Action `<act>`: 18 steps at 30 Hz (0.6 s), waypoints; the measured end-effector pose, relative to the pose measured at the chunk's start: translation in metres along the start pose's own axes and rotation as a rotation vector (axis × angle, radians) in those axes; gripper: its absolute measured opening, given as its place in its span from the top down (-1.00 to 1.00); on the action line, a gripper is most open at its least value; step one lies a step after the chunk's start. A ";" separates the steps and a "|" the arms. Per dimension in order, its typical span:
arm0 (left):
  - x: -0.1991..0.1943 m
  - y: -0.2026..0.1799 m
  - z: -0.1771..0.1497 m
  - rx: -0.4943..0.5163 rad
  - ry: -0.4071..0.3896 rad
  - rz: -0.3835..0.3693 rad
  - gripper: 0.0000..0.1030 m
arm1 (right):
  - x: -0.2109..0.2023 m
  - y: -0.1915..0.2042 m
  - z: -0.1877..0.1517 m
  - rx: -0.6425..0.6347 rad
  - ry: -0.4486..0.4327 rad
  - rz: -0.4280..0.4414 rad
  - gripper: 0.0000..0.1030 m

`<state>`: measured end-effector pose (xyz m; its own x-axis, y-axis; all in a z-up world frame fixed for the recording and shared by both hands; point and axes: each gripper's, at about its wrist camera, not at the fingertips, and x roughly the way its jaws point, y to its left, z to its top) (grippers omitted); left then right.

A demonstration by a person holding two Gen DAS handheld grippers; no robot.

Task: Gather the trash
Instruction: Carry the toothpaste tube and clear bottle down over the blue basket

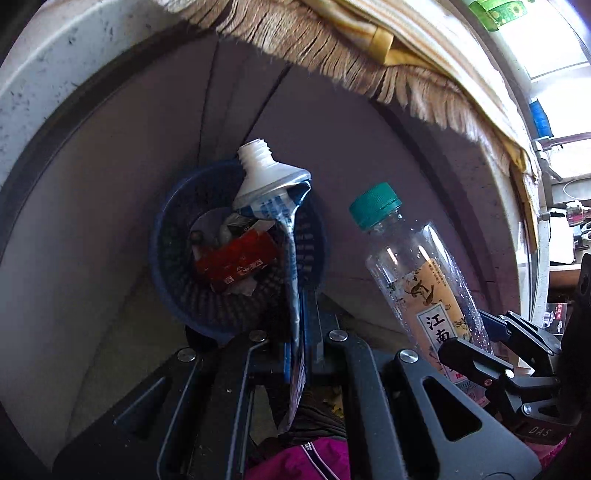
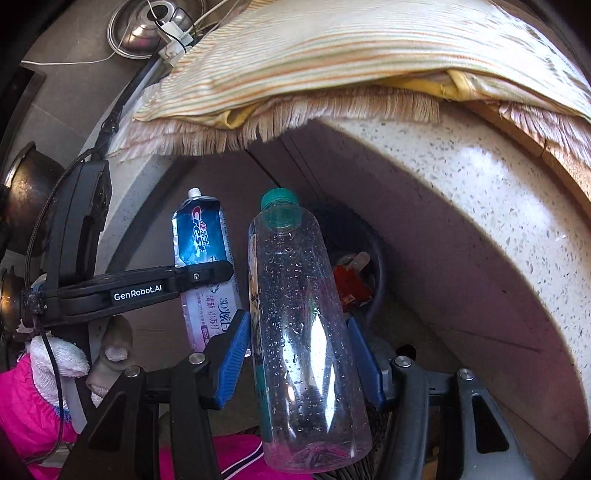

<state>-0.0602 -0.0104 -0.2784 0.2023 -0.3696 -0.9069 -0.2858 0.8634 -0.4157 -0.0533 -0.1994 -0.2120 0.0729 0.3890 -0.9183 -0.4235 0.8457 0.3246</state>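
Observation:
My left gripper is shut on a flattened blue-and-white toothpaste tube with no cap, held over a blue mesh trash basket on the floor. The basket holds a red wrapper and other scraps. My right gripper is shut on a clear plastic bottle with a green cap. The bottle also shows in the left wrist view, to the right of the tube. The tube and left gripper show at the left of the right wrist view. The basket lies behind the bottle there.
A speckled white countertop edge with a striped fringed cloth hangs above. Grey floor tiles surround the basket. Metal pots sit at the far left. A pink sleeve and a white glove show below.

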 end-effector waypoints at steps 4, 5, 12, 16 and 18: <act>0.025 -0.003 0.001 0.002 0.032 0.038 0.97 | 0.017 -0.006 -0.002 0.023 0.027 -0.001 -0.10; 0.030 -0.003 0.000 0.001 0.040 0.047 0.97 | 0.022 -0.009 -0.003 0.033 0.031 0.002 -0.10; 0.056 0.005 0.001 -0.011 0.078 0.097 0.97 | 0.051 -0.006 0.001 0.020 0.061 -0.036 -0.10; 0.061 0.003 -0.001 -0.008 0.082 0.112 0.97 | 0.061 -0.004 0.005 0.011 0.068 -0.052 -0.10; 0.061 0.001 0.000 0.000 0.078 0.123 0.97 | 0.066 -0.001 0.007 0.009 0.070 -0.057 -0.11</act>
<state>-0.0482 -0.0321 -0.3344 0.0921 -0.2872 -0.9534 -0.3043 0.9036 -0.3015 -0.0412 -0.1724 -0.2713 0.0330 0.3141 -0.9488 -0.4125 0.8690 0.2733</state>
